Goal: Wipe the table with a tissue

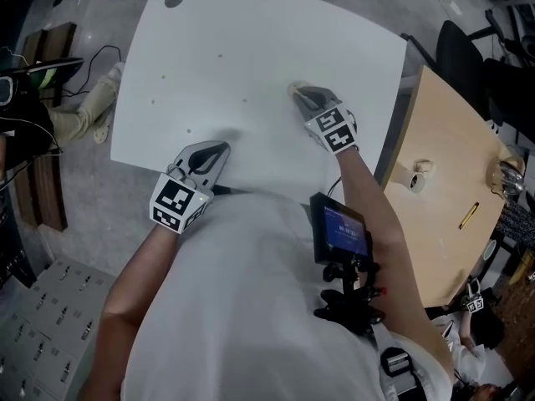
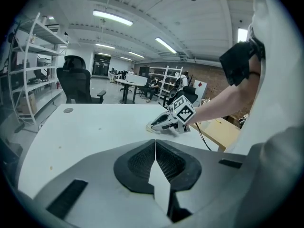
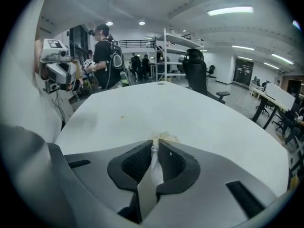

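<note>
The right gripper is clamped on the tissue. A thin white fold runs up btwn its pads, w/ a small crumpled tuft poking past the tips toward the table. In the head view the right gripper sits near the table's middle, a bit toward its right edge, tips angled down. The tissue is on or just above the top; contact can't be confirmed. The left gripper is clenched w/ nothing in it. In the head view the left gripper lies at the table's near edge, well apart from the right one.

Risks, as a judgement:
- Very little paper sticks out, so the hard tips could scrape the top instead of wiping it.
- The thin tissue may tear or drag out of the pinch if pressed hard.
- Held too high, it cleans nothing.
- The specks toward the table's far side could be missed if strokes stay central.

Materials:
- The table is white, smooth and matte, w/ rounded corners and a grey disc at its far-left corner.
- The tissue is soft, wrinkled and off-white.
- The jaws are grey hard-plastic shells tapering to a point, w/ black cross-hatched pads.
</note>
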Demonstrator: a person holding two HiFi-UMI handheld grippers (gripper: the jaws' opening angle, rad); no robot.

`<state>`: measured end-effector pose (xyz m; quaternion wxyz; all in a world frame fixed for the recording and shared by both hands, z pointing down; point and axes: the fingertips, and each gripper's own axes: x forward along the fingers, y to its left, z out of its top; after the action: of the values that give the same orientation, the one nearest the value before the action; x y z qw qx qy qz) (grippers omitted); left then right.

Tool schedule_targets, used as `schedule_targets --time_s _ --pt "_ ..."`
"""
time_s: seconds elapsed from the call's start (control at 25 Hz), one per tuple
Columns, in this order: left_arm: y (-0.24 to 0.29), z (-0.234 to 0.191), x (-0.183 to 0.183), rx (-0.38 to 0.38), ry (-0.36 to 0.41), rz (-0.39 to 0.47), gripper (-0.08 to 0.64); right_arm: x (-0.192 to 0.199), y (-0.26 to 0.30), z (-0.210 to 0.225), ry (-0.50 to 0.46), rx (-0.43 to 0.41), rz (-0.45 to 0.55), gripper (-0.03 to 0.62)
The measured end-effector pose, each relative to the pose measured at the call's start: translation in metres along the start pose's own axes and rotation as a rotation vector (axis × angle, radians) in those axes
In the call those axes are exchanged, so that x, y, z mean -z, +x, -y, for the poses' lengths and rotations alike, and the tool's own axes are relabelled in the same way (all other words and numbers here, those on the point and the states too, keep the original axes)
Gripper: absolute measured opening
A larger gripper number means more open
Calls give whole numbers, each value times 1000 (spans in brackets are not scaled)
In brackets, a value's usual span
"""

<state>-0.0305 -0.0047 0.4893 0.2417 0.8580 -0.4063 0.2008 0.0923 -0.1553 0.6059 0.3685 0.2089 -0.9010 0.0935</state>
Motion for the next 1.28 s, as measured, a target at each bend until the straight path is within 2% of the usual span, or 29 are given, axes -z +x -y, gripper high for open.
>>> schedule_targets --time_s 0.28,0.48,0.56,0.6,0.64,0.72,0.84,0.92,1.08,1.2,1.28 --pt "4 8 -4 18 23 2 11 6 -5 -67 -49 -149 -10 48" --pt "7 13 -5 23 35 -1 11 23 -15 -125 -113 -311 -49 47" --pt "8 16 -3 23 34 -3 10 22 -22 -139 -91 -374 -34 47" --pt "9 18 -3 21 31 -2 11 18 -26 -138 -59 -377 -7 47" --pt "9 21 -2 18 27 -1 11 13 -29 -128 -19 -347 31 46" --pt "10 26 0 10 19 3 11 4 -30 -81 72 -198 94 48" --pt "6 30 6 -23 2 5 11 6 -24 11 188 70 78 48" --pt "2 32 11 -51 -18 8 11 6 -20 59 227 186 59 48" --pt "-8 35 24 -103 -54 4 11 4 -7 110 251 271 51 48" --pt "-19 32 32 -144 -84 2 11 1 -1 108 230 278 48 48" --pt "-24 28 37 -159 -99 4 11 -4 2 93 222 243 65 48"
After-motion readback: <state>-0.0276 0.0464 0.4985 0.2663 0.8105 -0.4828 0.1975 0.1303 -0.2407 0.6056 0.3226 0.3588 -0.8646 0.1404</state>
